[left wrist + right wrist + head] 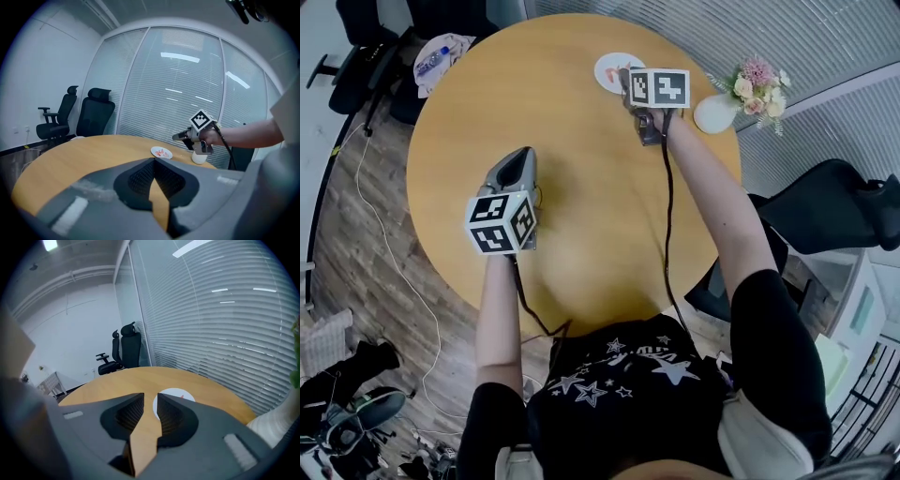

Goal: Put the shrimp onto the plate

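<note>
Left hand-held gripper (153,161) hovers over the round wooden desk (581,216), jaw tips together, holding nothing; farther right, the right hand-held gripper (150,398) hangs near the white plate (606,64), jaws slightly parted, empty; the shrimp (162,153) lies on that plate; a flower vase (713,112) stands rightmost.

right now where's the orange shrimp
In the left gripper view, the shrimp lies on the round white plate at the wooden table's far edge, beside the right gripper and the white vase.
</note>
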{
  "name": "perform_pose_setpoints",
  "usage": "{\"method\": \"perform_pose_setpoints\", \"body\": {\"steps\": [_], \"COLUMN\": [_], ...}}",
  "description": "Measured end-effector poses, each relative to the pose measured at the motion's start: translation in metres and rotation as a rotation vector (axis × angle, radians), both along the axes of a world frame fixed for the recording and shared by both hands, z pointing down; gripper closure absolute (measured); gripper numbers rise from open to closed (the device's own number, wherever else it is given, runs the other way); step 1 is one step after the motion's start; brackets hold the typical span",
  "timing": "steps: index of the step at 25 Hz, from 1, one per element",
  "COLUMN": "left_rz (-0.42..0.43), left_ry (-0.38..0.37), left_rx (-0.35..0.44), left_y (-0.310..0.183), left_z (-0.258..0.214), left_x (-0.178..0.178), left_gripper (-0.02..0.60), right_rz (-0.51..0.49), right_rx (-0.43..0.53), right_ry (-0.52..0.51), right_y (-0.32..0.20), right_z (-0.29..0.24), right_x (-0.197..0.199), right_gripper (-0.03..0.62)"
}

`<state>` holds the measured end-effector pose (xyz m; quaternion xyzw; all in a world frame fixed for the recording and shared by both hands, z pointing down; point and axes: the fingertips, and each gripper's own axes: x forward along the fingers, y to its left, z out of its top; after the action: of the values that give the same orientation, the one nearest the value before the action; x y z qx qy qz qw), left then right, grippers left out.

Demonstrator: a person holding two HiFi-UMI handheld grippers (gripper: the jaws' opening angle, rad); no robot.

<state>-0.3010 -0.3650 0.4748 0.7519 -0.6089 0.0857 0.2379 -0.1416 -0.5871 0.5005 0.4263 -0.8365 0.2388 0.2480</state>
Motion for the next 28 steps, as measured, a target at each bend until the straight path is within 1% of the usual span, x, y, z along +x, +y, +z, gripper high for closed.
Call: {"method": "perform_pose_setpoints", "body": {"steps": [9,13,16,19,21,28], "left_rz": [-0.010,-0.013,-0.013,-0.030,-0.045,-0.062], "left_ry": [-0.046,-0.061,-0.071,-0.075,-0.073,-0.092], "left_rx": [0.068,0.096,0.110,0.121,0.125,0.155], "left_y": [0.036,0.052,0.067,0.083,0.096,0.145], "left_z": [-0.050,-0.067,-0.077,-0.087,-0.091,-0.108], "left_x": [0.040,0.060,0.079,0.094,0.103,0.139], "left_gripper": [0.580,0.580,0.580,0.580,0.580,0.580], "right_rz": [-0.120,-0.150,-0.172,-0.194,-0.196,-0.216], "right_rx": [0.111,0.149,0.151,0.160,0.171,0.188], "right_ry": [-0.073,-0.113,-0.142,-0.164,-0.172,-0.190], "right_y": [0.060,0.086,0.107,0.128,0.144,0.205], "right_z": [-0.073,-0.096,-0.108,-0.117,-0.121,-0.119], "right_x": [0.005,0.014,0.030,0.047,0.062,0.110], "right_gripper": [0.511,0.528,0.528,0.528,0.543,0.554]}}
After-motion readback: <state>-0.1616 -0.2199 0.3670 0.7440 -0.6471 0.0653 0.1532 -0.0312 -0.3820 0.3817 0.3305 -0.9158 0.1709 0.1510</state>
